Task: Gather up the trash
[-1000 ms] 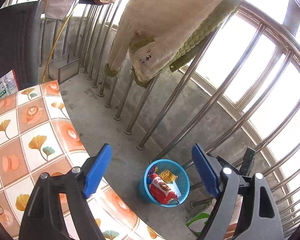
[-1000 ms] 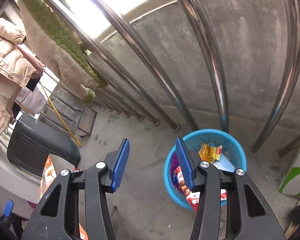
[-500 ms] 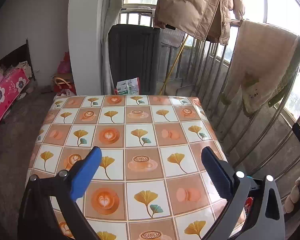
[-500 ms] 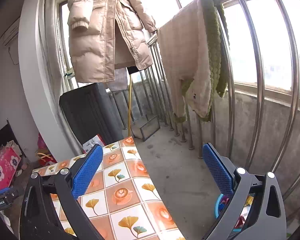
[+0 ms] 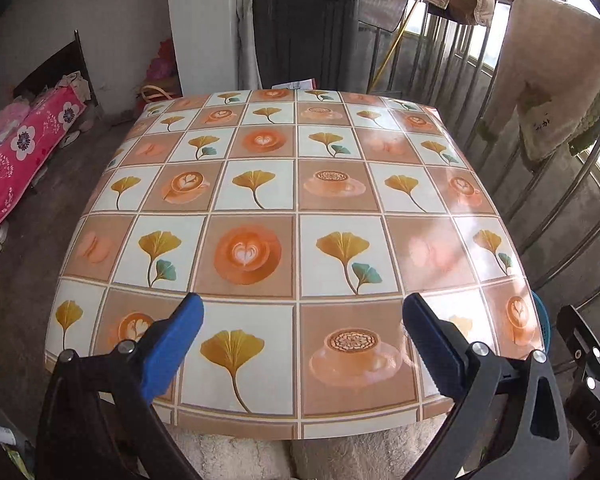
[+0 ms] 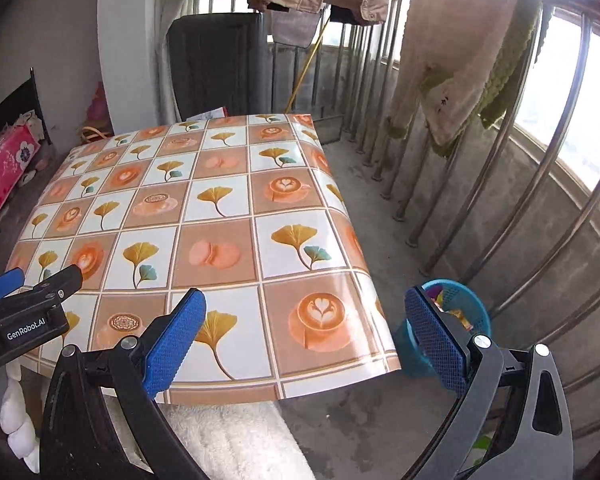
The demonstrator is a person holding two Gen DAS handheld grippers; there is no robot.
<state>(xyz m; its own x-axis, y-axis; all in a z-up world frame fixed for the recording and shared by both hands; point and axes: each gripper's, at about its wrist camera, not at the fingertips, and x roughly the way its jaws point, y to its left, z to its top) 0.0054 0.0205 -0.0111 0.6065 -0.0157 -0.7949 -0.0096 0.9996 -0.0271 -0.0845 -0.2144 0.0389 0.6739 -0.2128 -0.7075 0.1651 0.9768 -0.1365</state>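
- Both grippers have swung away from the blue plastic mesh basket on the concrete floor, just beside the bench with its glossy leaf-and-coffee tablecloth.
- Left gripper and right gripper: fingers wide apart, empty.
- Wrappers lie in the basket; no trash shows on the bench, so collecting seems done.
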